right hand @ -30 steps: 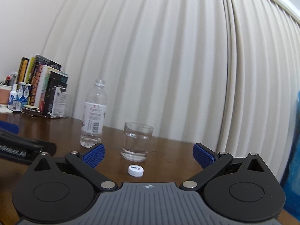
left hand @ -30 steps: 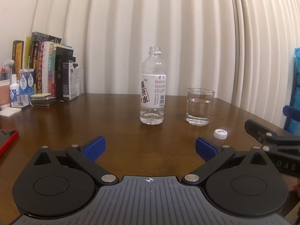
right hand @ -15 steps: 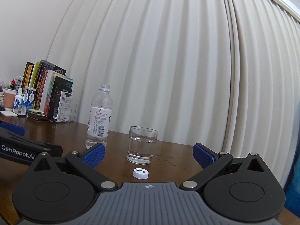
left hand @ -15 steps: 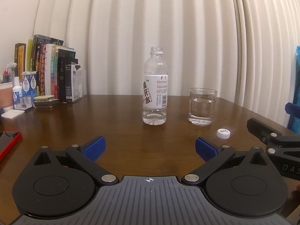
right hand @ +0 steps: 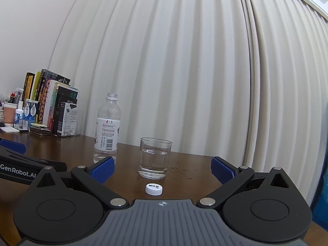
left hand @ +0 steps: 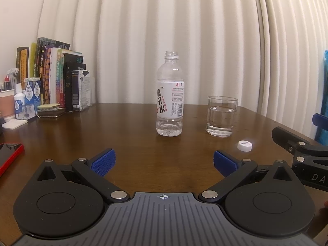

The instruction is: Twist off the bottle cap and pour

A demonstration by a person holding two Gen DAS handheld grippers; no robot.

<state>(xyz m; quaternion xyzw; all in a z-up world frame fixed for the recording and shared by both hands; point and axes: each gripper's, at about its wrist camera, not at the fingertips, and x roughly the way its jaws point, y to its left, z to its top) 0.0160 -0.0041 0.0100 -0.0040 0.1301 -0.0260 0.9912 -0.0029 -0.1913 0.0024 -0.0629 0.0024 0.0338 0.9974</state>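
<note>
Above the table, both hand-held grippers wide apart, empty.

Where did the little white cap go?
The cap lies on the table just in front of the glass, right of the bottle.

Bare table lies before the bottle; glass and cap crowd its right.
</note>
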